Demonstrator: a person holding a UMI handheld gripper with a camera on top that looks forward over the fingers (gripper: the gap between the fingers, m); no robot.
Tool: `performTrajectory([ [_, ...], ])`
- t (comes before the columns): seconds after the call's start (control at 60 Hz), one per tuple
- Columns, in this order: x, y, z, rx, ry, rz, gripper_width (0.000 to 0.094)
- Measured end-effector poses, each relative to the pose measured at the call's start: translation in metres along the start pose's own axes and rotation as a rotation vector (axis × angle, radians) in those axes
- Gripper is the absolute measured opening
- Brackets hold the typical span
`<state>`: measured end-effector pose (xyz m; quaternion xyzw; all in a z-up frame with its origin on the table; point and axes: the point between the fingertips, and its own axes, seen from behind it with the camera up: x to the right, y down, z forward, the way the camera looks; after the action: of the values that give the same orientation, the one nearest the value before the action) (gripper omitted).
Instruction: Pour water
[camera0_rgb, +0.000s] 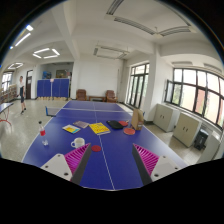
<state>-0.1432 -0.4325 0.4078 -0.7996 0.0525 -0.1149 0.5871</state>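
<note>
A clear water bottle with a red cap (43, 137) stands near the left edge of the blue table tennis table (108, 160). A white cup (78, 143) stands to its right, just beyond my left fingertip. A small red disc (94, 148) lies on the table beside the cup. My gripper (112, 160) is open and empty, raised over the near end of the table. Its left pink pad (77, 159) and right pink pad (147, 157) stand wide apart, with only bare blue table between them.
Yellow, blue and grey flat items (99, 128) and a red paddle (129, 130) lie further along the table. More blue tables (54, 88) stand folded at the far wall. A person (22, 95) stands far left. Cabinets (186, 127) line the windows on the right.
</note>
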Motion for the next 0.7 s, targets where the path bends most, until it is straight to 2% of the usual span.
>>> performTrajectory([
  [0.2,-0.025,0.033,0.007,-0.056,-0.006,0.011,0.0847],
  [0.383,-0.077,0.104,0.024,-0.15,-0.066,-0.028,0.0859],
  [0.567,-0.192,0.189,0.05,-0.264,-0.168,-0.027,0.0856],
  [0.7,-0.314,0.198,0.093,-0.272,-0.254,-0.004,0.0856],
])
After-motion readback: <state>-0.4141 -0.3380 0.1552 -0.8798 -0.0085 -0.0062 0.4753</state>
